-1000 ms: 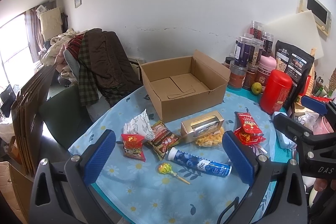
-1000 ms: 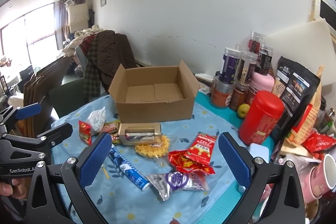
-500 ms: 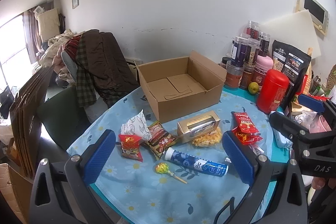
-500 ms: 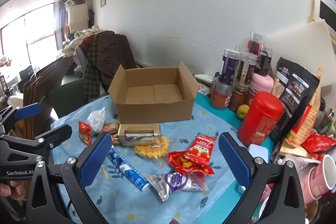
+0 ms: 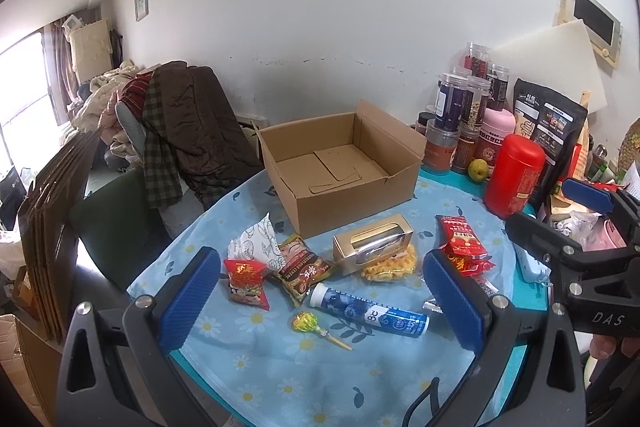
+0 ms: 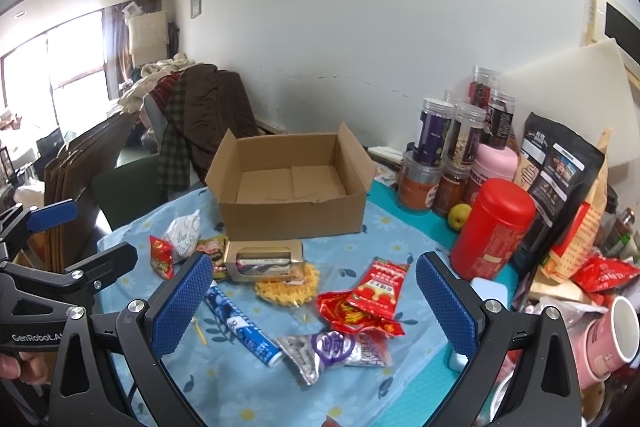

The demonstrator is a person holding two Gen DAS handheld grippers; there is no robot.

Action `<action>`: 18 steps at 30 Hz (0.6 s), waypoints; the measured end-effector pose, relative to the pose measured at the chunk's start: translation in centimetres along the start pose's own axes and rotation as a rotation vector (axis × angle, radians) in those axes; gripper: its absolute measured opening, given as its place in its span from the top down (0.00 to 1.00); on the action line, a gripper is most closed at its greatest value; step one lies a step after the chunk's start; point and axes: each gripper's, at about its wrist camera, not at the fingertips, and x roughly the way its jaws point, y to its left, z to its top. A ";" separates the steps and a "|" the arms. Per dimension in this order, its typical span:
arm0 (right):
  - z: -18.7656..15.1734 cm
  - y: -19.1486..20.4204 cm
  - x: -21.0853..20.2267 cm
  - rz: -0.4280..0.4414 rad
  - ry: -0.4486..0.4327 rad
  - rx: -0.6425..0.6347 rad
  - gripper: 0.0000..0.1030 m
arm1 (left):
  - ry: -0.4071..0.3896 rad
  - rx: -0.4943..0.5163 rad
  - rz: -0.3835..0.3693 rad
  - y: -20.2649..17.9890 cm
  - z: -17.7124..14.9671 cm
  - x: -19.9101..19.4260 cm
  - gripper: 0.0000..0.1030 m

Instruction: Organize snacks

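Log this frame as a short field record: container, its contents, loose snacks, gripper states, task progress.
container: open brown cardboard box on the blue floral tablecloth
contents: no snacks inside
loose snacks: gold windowed box, blue tablet tube, yellow lollipop, red sachets, silver-purple packet
left gripper: open, holding nothing
right gripper: open, holding nothing
progress: nothing packed yet
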 end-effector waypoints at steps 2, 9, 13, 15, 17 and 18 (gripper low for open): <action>0.0 0.1 0.0 0.001 0.002 -0.001 0.00 | 0.002 -0.001 0.003 0.0 0.0 0.0 0.00; 0.0 0.3 0.1 0.006 0.004 -0.004 0.00 | 0.005 -0.003 0.001 0.3 0.1 -0.1 0.00; 0.0 0.3 0.1 0.006 0.003 -0.004 0.00 | 0.008 -0.004 0.001 0.3 0.1 -0.1 0.00; 0.0 0.4 0.1 0.004 0.002 -0.004 0.00 | 0.007 -0.005 -0.001 0.3 0.1 0.0 0.00; 0.0 0.4 0.1 0.001 -0.001 -0.002 0.00 | 0.008 -0.007 -0.006 0.5 0.2 0.1 0.00; 0.0 0.4 0.0 0.000 -0.003 0.000 0.00 | 0.009 -0.008 -0.009 0.6 0.2 0.1 0.00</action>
